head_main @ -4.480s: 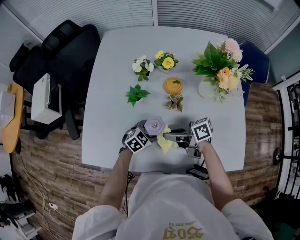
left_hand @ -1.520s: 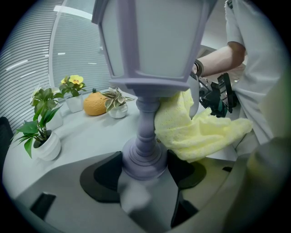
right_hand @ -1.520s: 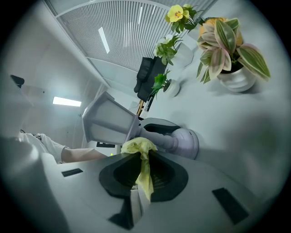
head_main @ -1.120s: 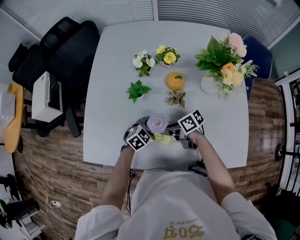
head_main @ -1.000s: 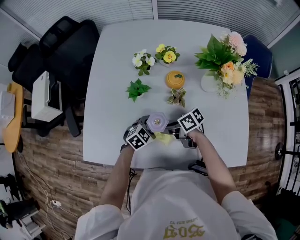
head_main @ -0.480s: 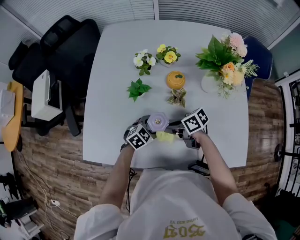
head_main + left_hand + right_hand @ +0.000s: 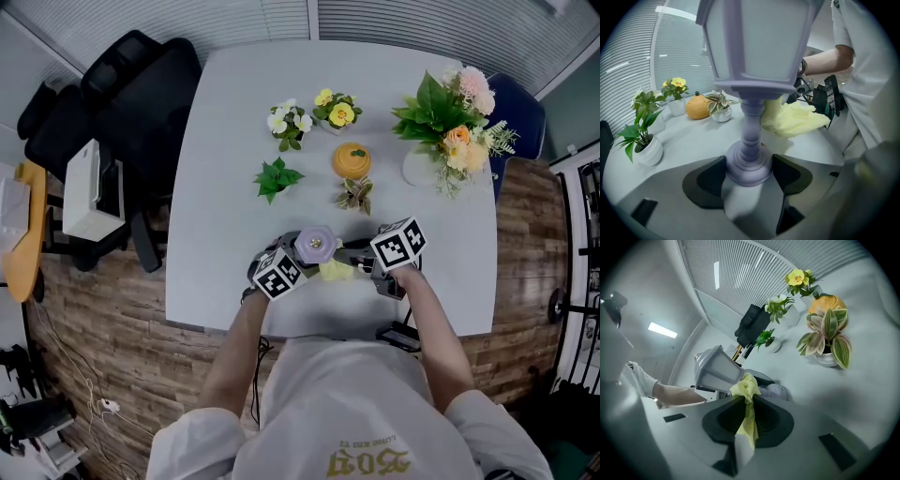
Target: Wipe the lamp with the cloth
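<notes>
Clamping the lamp (image 7: 749, 61) by its base near the table (image 7: 234, 187) edge, the left gripper (image 7: 749, 172) steadies it while the right gripper (image 7: 747, 421), pinching the cloth (image 7: 746, 386), has slid slightly rightward, cloth touching the shade, suggesting a wipe mid-stroke.

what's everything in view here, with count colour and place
table: 1, pale grey, centre
lamp: 1, lilac, near edge
cloth: 1, yellow, against lamp
white flowers: 1, white, far middle
yellow flowers: 1, yellow, beside them
leafy plant: 1, green, mid-table left
fruit: 1, orange, mid-table
striped plant: 1, green-pink, nearer than fruit
bouquet: 1, pink-orange-green, far right
black chair: 1, black, left of table
blue chair: 1, blue, behind bouquet
left gripper: 1, grey, shut on lamp base
right gripper: 1, grey, shut on cloth
</notes>
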Action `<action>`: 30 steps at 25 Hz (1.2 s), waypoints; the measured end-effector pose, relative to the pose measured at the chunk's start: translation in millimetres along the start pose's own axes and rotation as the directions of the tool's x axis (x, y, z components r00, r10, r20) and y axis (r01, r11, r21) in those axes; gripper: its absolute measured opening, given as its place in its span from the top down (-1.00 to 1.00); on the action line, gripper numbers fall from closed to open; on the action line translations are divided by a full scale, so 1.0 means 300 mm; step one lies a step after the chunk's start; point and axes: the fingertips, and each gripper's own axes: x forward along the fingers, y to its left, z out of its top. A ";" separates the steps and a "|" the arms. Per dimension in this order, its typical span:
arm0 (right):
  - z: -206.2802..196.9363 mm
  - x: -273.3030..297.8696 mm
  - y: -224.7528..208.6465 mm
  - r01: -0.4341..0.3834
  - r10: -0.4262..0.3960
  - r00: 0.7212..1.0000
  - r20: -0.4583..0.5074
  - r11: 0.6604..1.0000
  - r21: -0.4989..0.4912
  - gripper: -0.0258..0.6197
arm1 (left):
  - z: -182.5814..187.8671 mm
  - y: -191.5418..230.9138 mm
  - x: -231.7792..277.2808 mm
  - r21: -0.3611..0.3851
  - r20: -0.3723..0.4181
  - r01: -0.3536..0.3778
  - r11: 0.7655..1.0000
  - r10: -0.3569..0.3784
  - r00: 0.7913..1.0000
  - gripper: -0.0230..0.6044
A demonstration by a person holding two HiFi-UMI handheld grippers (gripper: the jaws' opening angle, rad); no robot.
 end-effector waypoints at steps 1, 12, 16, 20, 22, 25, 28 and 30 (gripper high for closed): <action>0.004 -0.001 -0.005 0.006 -0.006 1.000 0.006 1.000 0.000 0.76 | -0.001 0.000 -0.001 0.000 -0.001 0.000 1.000 0.000 1.000 -0.06; 0.029 0.029 -0.039 0.032 -0.032 0.999 0.007 0.999 0.015 0.76 | 0.003 -0.001 -0.004 0.003 0.003 -0.001 1.000 0.001 1.000 -0.06; 0.035 0.039 -0.055 0.047 -0.047 0.999 0.009 0.999 0.022 0.76 | 0.002 0.000 -0.004 0.003 0.004 -0.002 1.000 0.002 1.000 -0.06; 0.037 0.049 -0.081 0.089 -0.089 0.996 0.000 0.996 0.017 0.76 | 0.002 -0.001 -0.005 0.005 0.004 -0.002 1.000 0.002 1.000 -0.06; 0.035 0.053 -0.099 0.116 -0.116 0.993 -0.006 0.993 0.011 0.77 | 0.002 -0.001 -0.004 0.004 0.004 -0.002 1.000 0.002 1.000 -0.06; 0.033 0.059 -0.127 0.158 -0.158 0.987 -0.014 0.987 0.003 0.77 | 0.002 -0.002 -0.004 0.003 0.002 0.000 1.000 0.000 1.000 -0.06; 0.036 0.065 -0.142 0.185 -0.185 0.983 -0.016 0.983 -0.004 0.77 | 0.001 -0.001 -0.005 0.003 0.002 -0.001 1.000 0.001 1.000 -0.06; 0.037 0.069 -0.153 0.205 -0.205 0.979 -0.018 0.979 -0.009 0.77 | 0.001 -0.002 -0.005 0.003 0.002 -0.001 1.000 0.001 1.000 -0.06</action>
